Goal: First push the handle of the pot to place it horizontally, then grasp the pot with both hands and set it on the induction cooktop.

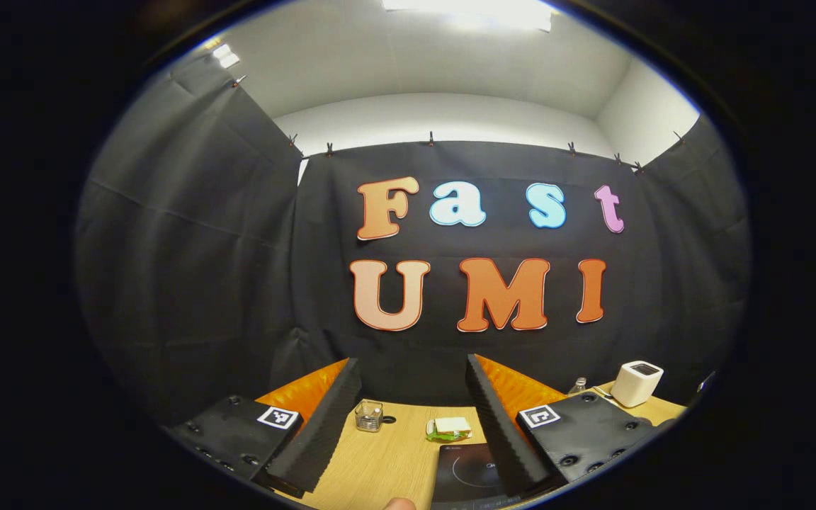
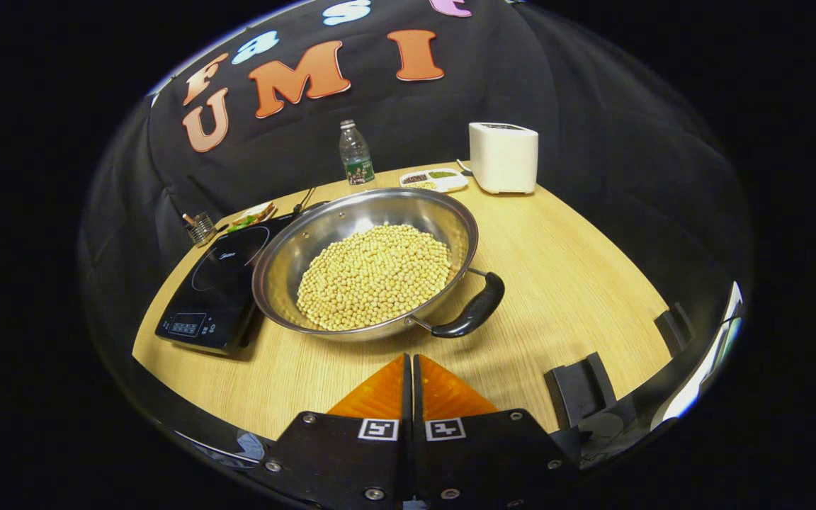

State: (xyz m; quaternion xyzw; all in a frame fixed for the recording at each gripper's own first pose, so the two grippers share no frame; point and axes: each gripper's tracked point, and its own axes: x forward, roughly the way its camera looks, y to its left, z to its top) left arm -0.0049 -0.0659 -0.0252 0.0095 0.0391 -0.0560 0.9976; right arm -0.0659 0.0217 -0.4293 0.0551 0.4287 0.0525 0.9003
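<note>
Hovering your right gripper (image 2: 412, 368) with jaws clenched just short of the pot (image 2: 365, 273), which sits on the counter (image 2: 578, 283), its rim overlapping the induction cooktop (image 2: 213, 294). Your left gripper (image 1: 414, 407) has jaws released, grasping nothing.

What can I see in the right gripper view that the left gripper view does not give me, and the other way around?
Right gripper view alone: the pot of beans with its handle, a bottle with its label, a divided dish, and the right gripper, fingers together.

Left gripper view alone: the left gripper, fingers apart, and the ceiling light.

Both share the wooden table, the induction cooktop, the white box-shaped appliance and the small glass holder.
</note>
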